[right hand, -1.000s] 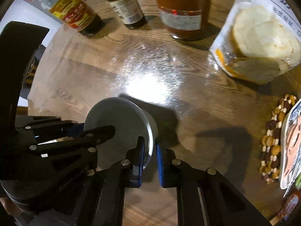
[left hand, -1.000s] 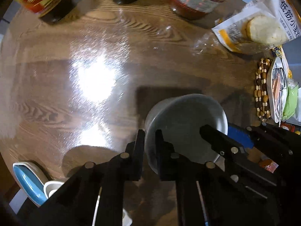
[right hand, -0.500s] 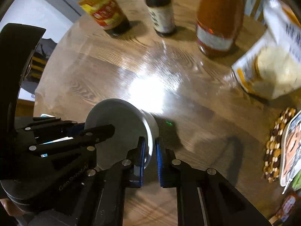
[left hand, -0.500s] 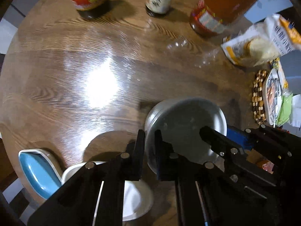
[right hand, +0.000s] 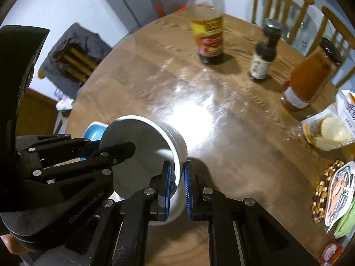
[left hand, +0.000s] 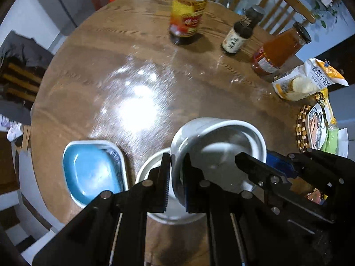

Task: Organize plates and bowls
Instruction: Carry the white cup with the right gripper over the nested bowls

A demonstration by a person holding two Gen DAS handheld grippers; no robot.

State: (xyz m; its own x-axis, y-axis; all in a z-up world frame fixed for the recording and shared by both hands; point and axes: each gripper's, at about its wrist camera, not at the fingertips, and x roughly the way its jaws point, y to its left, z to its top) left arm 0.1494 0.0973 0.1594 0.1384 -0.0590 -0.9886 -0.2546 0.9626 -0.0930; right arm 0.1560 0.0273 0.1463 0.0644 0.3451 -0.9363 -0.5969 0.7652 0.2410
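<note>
Lower left of my left view, a blue-lined oblong dish (left hand: 93, 170) sits near the round wooden table's (left hand: 93, 66) edge. Centre, my left gripper (left hand: 177, 177) and right gripper (right hand: 176, 182) both pinch the deep white ceramic bowl's (left hand: 217, 150) rim, lifted above a white bowl (left hand: 150, 166); the table's middle lies bare.

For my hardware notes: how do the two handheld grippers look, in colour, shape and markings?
Both are matte black plastic linkages with silver rivets. The right gripper has blue ribbed finger pads; the left gripper has dark ribbed fingers, and its body reads "GenRobot.AI" in the right wrist view.
</note>
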